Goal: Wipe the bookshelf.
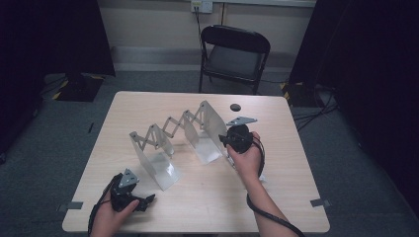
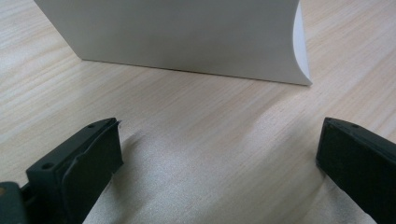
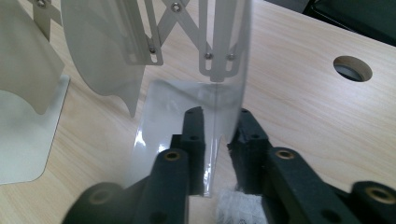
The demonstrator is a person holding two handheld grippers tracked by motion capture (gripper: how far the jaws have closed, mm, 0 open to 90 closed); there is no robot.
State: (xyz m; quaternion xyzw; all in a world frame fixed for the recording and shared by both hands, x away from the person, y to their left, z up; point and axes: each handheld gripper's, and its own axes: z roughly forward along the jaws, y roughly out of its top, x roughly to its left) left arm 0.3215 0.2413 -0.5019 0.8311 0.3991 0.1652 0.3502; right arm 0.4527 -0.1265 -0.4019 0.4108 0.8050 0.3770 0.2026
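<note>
Expandable grey metal accordion bookend rack (image 1: 170, 136): light, stiff, slippery; right gripper (image 3: 218, 126) clamped its end plate; left gripper (image 2: 219, 154) stood apart.

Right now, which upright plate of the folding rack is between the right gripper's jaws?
The end plate nearest the table's round hole; the right gripper clamps its edge.

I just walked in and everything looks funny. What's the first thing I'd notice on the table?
A shiny metal rack with zigzag scissor links stretches slantwise across the middle of the wooden table. The right gripper pinches its end plate at the table's right side. The left gripper sits open near the front left corner, facing the rack's other end.
</note>
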